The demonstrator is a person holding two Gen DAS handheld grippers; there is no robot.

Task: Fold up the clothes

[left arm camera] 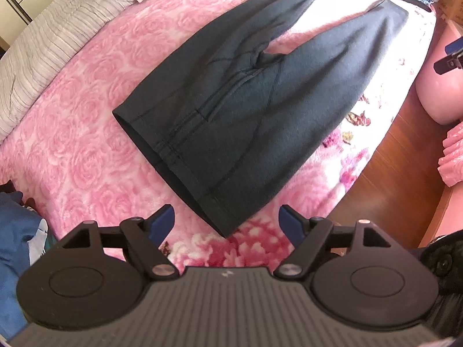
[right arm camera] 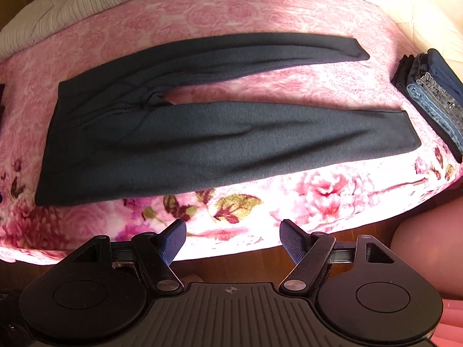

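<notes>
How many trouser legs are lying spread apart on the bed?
2: the near leg lies by the bed's front edge; the far leg lies behind it, toward the pillows. Neither is hidden.

Left tongs (left arm camera: 226, 222) and right tongs (right arm camera: 233, 235) agape, empty

My left gripper (left arm camera: 226, 222) has a ribbed grey housing with a small white mark at its front edge, flanked by 2 round black discs. Black link arms run on silver pivot pins, and the fingers carry blue textured pads (left arm camera: 165, 219). My right gripper (right arm camera: 233, 238) is built the same, with a crosshair mark on its housing and blue pads (right arm camera: 173, 238).
</notes>
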